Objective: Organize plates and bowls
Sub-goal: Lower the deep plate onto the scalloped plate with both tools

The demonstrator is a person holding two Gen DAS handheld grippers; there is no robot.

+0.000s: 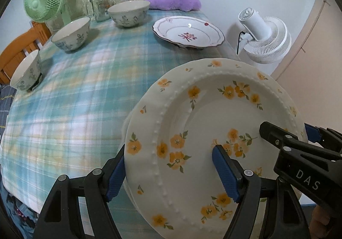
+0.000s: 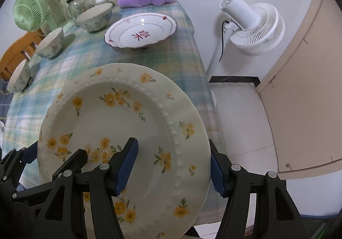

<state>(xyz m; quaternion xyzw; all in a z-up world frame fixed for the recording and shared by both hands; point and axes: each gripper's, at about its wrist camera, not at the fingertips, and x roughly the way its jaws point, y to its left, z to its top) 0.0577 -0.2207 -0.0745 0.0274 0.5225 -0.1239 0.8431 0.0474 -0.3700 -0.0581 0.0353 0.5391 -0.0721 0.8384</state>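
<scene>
Both hand-held grippers, left [image 1: 171, 171] and right [image 2: 174, 166], clamp the yellow-flower plate [image 1: 213, 123] at opposite rims, over the worktop's [image 1: 85, 93] near edge. Uneven hand motion could tilt it and slip it off the pads.

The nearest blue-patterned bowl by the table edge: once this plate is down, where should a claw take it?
Grip the nearest bowl by its rim, from above: one finger inside, one outside. It stands upright and open, its wall flares too wide to span, and the side toward the table's middle is clear.

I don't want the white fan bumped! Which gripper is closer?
Right. The right gripper holds the flowered plate on the side toward the white fan; the left gripper holds its opposite edge, farther.
</scene>
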